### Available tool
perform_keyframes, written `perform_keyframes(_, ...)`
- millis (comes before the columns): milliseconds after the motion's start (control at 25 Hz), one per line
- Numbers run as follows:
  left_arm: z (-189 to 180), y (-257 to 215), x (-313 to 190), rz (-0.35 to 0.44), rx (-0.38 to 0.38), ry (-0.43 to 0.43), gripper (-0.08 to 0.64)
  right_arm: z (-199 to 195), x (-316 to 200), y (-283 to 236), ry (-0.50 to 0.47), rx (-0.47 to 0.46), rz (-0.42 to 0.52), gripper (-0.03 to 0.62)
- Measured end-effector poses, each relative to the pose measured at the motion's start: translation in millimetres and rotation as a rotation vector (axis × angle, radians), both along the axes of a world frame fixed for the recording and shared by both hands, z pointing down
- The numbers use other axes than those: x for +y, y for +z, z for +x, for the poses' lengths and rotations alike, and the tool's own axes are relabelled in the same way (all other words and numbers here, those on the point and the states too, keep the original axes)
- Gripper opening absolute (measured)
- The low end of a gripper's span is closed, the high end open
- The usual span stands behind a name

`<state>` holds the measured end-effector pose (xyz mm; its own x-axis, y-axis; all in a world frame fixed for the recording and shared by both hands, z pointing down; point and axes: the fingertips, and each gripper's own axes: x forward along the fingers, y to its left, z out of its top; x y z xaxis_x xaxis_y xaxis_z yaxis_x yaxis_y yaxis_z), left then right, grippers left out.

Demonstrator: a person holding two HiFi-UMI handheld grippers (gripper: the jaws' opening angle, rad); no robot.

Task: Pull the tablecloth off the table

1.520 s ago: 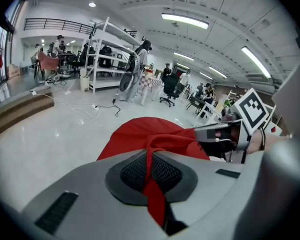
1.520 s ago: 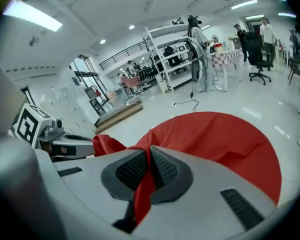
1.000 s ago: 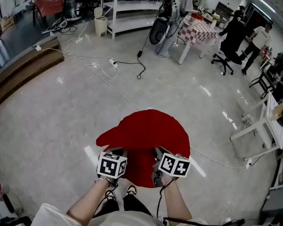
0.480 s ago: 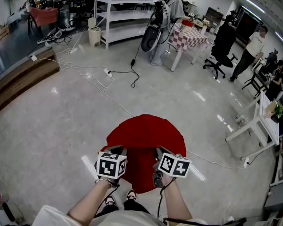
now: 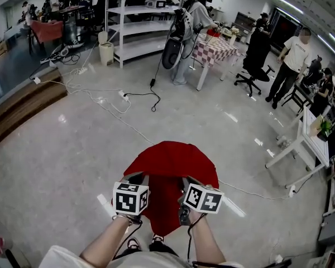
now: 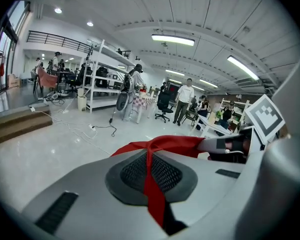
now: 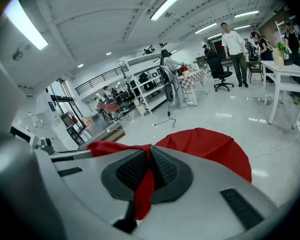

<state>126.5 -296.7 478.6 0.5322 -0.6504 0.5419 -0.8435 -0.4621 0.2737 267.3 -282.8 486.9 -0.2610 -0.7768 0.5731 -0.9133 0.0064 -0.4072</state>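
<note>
Tablecloth [image 5: 170, 162], red, is pinched at its near edge by both claws. Left claw [image 6: 150, 173] is clamped on a bunched fold, with a strip of cloth running between the pads. Right claw [image 7: 147, 174] is the same, clamped on its own fold. Claws sit side by side, a bit apart, angled down. Rest of the cloth fans out ahead of and below them in a rounded shape over the floor [image 5: 61, 149]. What's under it isn't visible. White cable [image 5: 251, 192] lies on the floor off to the right claw's outer side.

One tablecloth [image 5: 170, 161] (red), two grippers [image 5: 137, 178] [image 5: 186, 183]
</note>
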Motion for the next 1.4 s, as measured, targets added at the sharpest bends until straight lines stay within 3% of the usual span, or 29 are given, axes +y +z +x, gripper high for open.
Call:
perform_keyframes(400, -3.0, -44.6, -9.5, 0.087, 0.025, 0.013, 0.017, -5.0, 1.3, -33.8, 0.007, 0.015, 0.060, 0.026)
perform_keyframes(1400, -15.3, -96.9, 23.6, 0.180, 0.111, 0.086, 0.017, -39.0, 39.1, -92.2, 0.033, 0.028, 0.172, 0.026)
